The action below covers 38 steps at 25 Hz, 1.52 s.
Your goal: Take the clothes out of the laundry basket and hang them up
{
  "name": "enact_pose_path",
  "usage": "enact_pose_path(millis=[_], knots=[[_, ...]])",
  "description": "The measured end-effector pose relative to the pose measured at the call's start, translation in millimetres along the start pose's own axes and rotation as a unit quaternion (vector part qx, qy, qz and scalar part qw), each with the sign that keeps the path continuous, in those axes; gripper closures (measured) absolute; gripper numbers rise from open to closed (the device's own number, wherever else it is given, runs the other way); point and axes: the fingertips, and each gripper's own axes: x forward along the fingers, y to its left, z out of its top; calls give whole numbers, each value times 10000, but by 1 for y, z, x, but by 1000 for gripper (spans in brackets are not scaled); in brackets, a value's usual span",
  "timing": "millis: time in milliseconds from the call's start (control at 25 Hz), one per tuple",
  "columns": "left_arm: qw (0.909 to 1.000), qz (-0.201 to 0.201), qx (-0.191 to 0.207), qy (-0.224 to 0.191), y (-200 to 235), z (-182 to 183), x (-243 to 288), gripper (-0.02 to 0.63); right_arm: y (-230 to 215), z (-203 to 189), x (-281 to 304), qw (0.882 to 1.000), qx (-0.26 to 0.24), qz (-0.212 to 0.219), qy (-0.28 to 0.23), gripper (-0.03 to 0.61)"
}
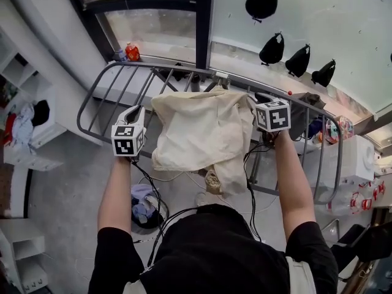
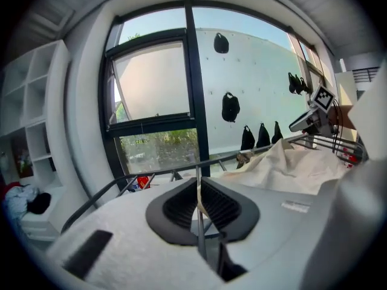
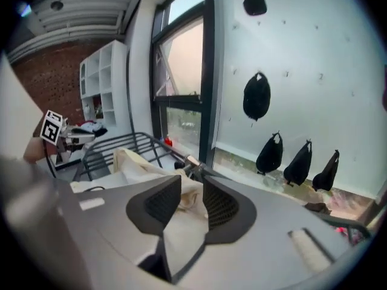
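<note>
The left gripper (image 2: 199,199) showed only a slit between its jaws, and whether the pale sliver in it was pinched cloth (image 2: 290,168) could not be told. On the right gripper (image 3: 192,191), the cube (image 1: 272,116) hid the jaws in the head view. The cloth covered the middle bars of the rack (image 1: 79,119), and the right arm (image 1: 293,182) crossed its right bars. The person's torso and left arm hid most of the basket (image 1: 147,227). A red thing (image 1: 132,52) on the sill was too small to name. Shelves (image 1: 24,133) were cut off at the left edge.
</note>
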Motion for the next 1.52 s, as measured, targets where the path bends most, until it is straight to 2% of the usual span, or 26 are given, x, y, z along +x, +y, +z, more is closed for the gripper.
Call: enact_pose_path(millis=[40,200,400,600,800,1080,1320,1520], knots=[[9999,50,-21,-161,-1,9,-9,607,6,13,-12,9993,55,-23,-375,466],[9977,60,61,-674,-20,41,-48,609,38,53,-62,9860,100,-79,-1664,563],[9932,25,118,-1159,-49,78,-103,609,79,78,-119,9679,78,-121,-2507,565],[9896,-40,44,-1437,-71,94,-160,609,114,76,-180,9526,135,-281,-3027,565],[9873,-141,-117,-1581,-83,89,-209,609,142,50,-222,9426,351,-441,-3291,565],[9873,-157,-78,-1580,-83,69,-241,609,179,34,-233,9467,314,-367,-3186,565],[9865,101,-212,-1622,-65,48,-276,609,229,38,-231,9478,82,28,-3186,565],[9838,671,-423,-1609,-32,18,-320,609,292,52,-216,9441,-188,694,-3217,565]])
